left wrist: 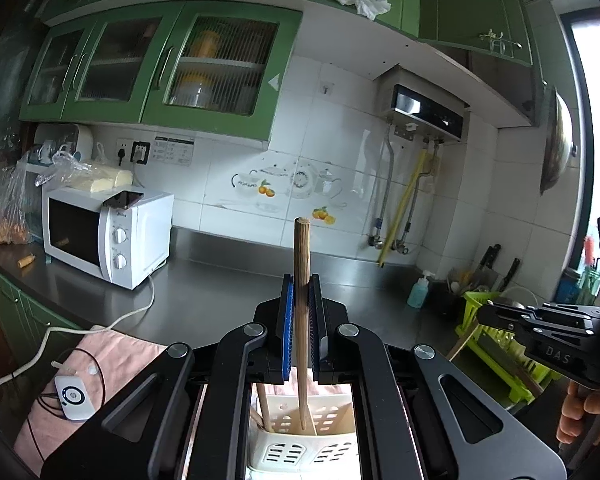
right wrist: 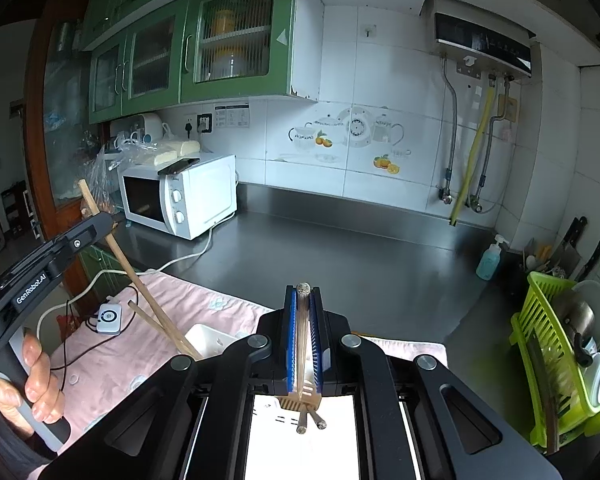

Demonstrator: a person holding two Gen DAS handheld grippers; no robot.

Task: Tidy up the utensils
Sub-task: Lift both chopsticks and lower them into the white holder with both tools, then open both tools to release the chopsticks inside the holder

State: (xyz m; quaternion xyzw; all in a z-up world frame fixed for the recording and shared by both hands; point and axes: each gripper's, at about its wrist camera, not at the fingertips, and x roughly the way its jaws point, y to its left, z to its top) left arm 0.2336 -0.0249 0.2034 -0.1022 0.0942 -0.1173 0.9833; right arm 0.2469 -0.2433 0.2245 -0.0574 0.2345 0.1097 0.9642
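My left gripper (left wrist: pixel 301 280) is shut on a wooden chopstick (left wrist: pixel 302 248) that stands upright. Its lower end reaches into the white slotted utensil holder (left wrist: pixel 308 452) below the jaws, where another wooden chopstick (left wrist: pixel 263 404) leans. In the right wrist view the same left gripper (right wrist: pixel 104 220) holds that chopstick (right wrist: pixel 116 252) slanting down into the holder (right wrist: pixel 210 338). My right gripper (right wrist: pixel 303 292) is shut on a pale chopstick (right wrist: pixel 302 336); two grey stick ends (right wrist: pixel 302 428) show beneath it over a white surface. The right gripper (left wrist: pixel 480 314) sits at the right edge of the left wrist view.
A pink cloth (right wrist: pixel 112 364) lies under the holder, with a small white device (right wrist: pixel 109 319) and cables on it. On the steel counter (right wrist: pixel 340 264) stand a white microwave (right wrist: pixel 180 196), a soap bottle (right wrist: pixel 489 262), knives and a green dish rack (right wrist: pixel 540 360) at the right.
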